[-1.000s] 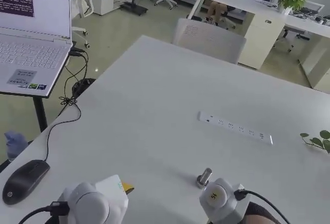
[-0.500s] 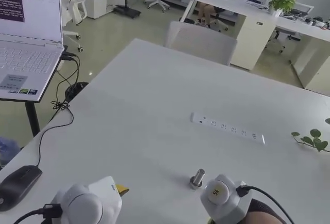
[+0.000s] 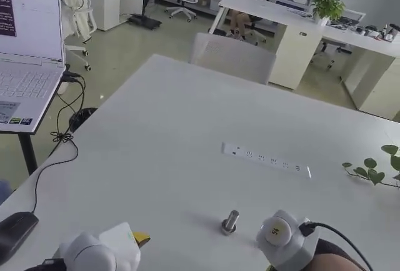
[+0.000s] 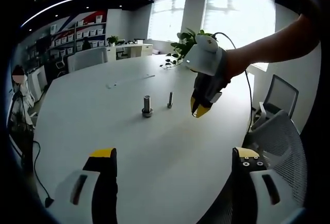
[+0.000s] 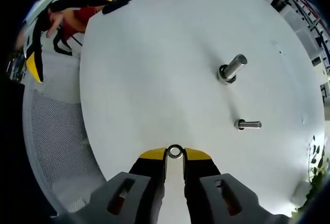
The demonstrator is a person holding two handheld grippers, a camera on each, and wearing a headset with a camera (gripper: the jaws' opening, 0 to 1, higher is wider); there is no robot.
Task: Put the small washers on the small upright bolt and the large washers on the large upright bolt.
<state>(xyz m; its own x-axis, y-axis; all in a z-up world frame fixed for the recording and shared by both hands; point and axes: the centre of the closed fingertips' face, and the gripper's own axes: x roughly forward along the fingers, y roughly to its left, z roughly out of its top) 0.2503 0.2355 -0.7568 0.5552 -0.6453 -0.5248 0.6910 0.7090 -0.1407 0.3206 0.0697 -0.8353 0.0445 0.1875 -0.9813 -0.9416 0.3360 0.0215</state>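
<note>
Right gripper view: a thin silver ring washer (image 5: 169,152) pinched at my right gripper's (image 5: 175,157) tips, which point downward; my left gripper (image 4: 172,154) gapes wide.

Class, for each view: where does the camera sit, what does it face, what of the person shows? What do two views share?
Head view: headset, looking down at the table; left tongs, right tongs at bottom.
Left gripper view: rides open left tongs, faces right tongs and a forearm.
Right gripper view: rides right tongs, which pinch a washer.
Shared: both gripper views show large bolt and small bolt.
</note>
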